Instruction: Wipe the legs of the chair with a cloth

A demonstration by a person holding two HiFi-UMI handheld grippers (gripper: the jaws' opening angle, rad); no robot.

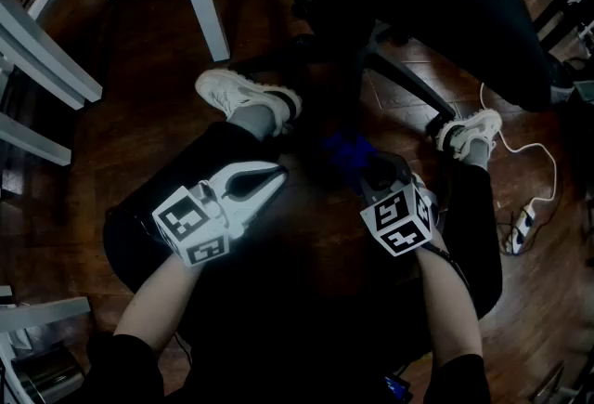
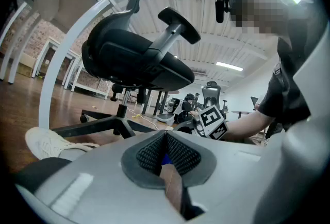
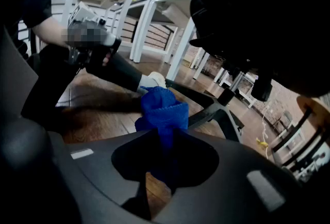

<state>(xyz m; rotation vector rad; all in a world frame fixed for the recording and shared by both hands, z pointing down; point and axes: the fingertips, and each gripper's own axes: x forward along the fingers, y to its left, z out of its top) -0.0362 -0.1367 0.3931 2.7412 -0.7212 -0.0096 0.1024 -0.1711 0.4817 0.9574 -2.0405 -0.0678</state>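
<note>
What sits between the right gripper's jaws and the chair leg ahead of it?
The blue cloth, clamped in those jaws; the right gripper view shows it.

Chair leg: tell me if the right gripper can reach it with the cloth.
Probably yes. The right gripper, shut on the blue cloth, points at the chair leg just beyond it, and nothing shows between them.
</note>
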